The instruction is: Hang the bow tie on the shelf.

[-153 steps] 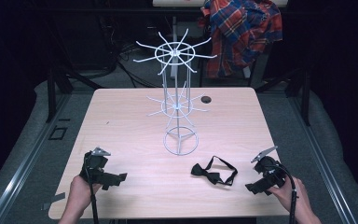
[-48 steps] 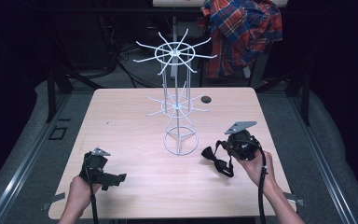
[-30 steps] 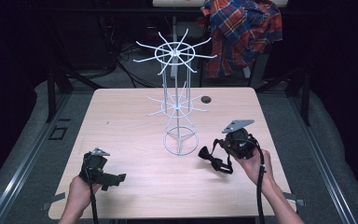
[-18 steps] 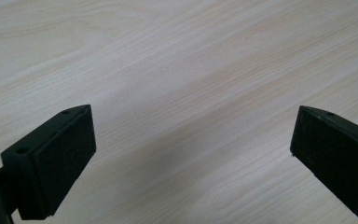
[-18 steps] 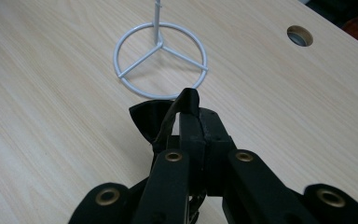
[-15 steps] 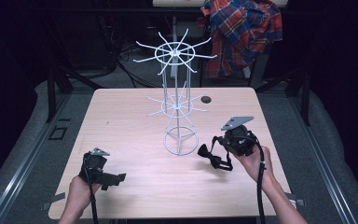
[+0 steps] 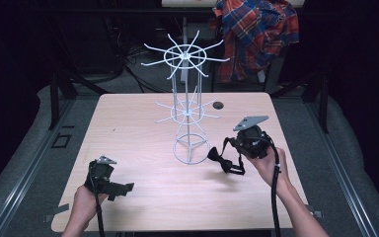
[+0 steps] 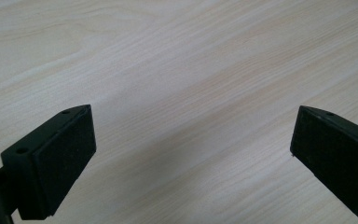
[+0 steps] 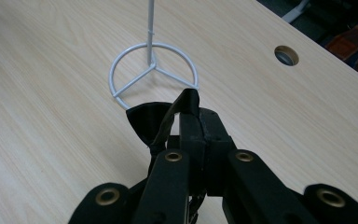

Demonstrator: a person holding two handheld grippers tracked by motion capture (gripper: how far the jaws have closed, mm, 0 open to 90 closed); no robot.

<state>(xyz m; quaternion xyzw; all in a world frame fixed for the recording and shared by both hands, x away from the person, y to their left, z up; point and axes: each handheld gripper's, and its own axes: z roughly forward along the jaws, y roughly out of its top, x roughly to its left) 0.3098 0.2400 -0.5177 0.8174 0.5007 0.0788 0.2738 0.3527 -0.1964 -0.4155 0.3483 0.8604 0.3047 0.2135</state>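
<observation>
Right gripper is lifted just above the tabletop, jaws pinching a black bow tie by its strap. The bow dangles below-left of the jaws, clear of the wood, just right of the ring base of the white wire rack. In the right gripper view the strap is clamped between the pressed jaws and the bow hangs ahead, near the base ring.

Left gripper rests low at the near left, jaws spread wide, nothing between them; bare wood under it.

Likely aim: hang the tie on a rack arm.

Risks:
- the grip is on thin strap only, so the tie could slip out on a fast lift
- the swinging bow could snag the lower arms
- the light rack could tip if knocked; the left gripper is not steadying it

Plaid shirt hangs far behind the tabletop, not involved.
</observation>
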